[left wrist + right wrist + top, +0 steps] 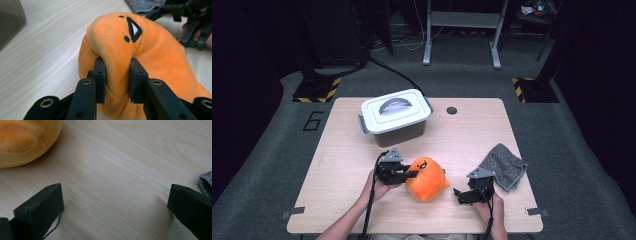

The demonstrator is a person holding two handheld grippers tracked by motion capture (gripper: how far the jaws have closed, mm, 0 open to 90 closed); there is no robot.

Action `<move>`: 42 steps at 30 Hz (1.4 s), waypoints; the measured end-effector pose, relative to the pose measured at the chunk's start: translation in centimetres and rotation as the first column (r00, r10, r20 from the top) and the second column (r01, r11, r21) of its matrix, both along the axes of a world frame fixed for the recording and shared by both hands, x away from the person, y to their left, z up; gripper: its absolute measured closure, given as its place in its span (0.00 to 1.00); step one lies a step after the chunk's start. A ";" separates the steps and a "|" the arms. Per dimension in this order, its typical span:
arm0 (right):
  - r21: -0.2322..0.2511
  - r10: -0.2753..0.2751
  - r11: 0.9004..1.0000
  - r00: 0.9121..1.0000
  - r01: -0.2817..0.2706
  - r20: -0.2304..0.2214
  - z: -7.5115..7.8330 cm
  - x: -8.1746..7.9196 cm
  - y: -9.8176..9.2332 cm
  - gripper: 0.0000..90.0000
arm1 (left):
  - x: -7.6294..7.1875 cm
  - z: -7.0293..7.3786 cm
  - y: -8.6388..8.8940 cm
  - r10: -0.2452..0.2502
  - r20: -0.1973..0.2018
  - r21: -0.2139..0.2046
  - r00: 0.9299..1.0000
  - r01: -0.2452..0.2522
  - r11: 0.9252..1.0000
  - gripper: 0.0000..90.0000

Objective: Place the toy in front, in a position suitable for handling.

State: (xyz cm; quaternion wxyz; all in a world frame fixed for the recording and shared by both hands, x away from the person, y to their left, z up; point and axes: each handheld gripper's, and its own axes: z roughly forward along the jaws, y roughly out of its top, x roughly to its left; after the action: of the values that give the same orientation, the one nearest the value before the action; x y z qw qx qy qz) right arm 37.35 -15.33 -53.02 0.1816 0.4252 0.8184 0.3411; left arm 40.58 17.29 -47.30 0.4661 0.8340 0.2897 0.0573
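The orange plush [427,179] lies on the table [342,150] near its near edge, about midway across, in front of the lidded box [395,116]. The left gripper [408,174] meets it from the left; in the left gripper view its jaws pinch a fold of the plush [140,50], the fabric bulging between the pads. The right gripper [458,195] rests to the right of the plush, apart from it, jaws wide with bare table between them. A grey cloth [503,165] lies just beyond the right gripper, to its right.
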 end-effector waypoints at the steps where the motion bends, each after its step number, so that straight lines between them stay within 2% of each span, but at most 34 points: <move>1: -0.001 0.000 1.000 1.000 0.000 -0.001 0.0 0.0 0.0 0.00 | -0.1 0.0 0.0 0.005 0.002 -0.007 1.000 -0.005 1.000 0.80; 6: -0.005 -0.003 1.000 1.000 0.003 0.004 0.0 0.0 0.0 0.00 | -0.6 0.2 0.0 0.037 -0.009 -0.059 0.999 -0.037 0.998 0.80; 11: -0.014 -0.018 1.000 1.000 0.018 0.014 0.0 -0.1 -0.1 0.00 | -0.9 0.5 -0.5 0.072 0.016 -0.080 0.997 -0.070 0.994 0.80; 17: -0.014 -0.018 1.000 1.000 0.018 0.011 0.1 -0.1 -0.1 0.00 | -0.7 0.9 -1.3 0.126 0.007 -0.131 0.992 -0.124 0.984 0.80; 18: -0.016 -0.020 1.000 1.000 0.020 0.016 0.0 -0.1 -0.1 0.00 | -0.6 1.0 -1.4 0.125 0.015 -0.136 0.992 -0.121 0.983 0.80; 19: -0.016 -0.021 1.000 1.000 0.021 0.015 0.0 -0.1 -0.1 0.00 | -0.6 1.1 -1.6 0.134 0.007 -0.153 0.991 -0.132 0.979 0.80; 22: -0.017 -0.020 1.000 1.000 0.020 0.013 0.1 -0.1 -0.1 0.00 | -0.5 1.4 -2.4 0.132 0.007 -0.177 0.991 -0.129 0.976 0.80; 26: -0.013 -0.020 1.000 1.000 0.020 0.013 0.0 -0.1 -0.1 0.00 | -0.4 1.6 -3.0 0.126 0.007 -0.184 0.992 -0.123 0.975 0.80; 35: -0.016 -0.016 1.000 1.000 0.016 0.008 0.1 -0.1 -0.1 0.00 | -0.2 1.4 -3.4 0.175 -0.007 -0.223 0.984 -0.173 0.959 0.79; 42: -0.015 -0.015 1.000 1.000 0.015 0.008 0.1 -0.1 -0.1 0.00 | 0.2 0.8 -3.9 0.192 -0.036 -0.232 0.981 -0.195 0.953 0.79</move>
State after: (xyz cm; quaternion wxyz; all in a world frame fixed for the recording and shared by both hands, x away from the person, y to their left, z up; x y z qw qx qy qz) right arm 37.25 -15.46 -52.95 0.1907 0.4287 0.8170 0.3351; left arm 40.78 13.42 -46.54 0.5517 0.7410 0.3777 0.0625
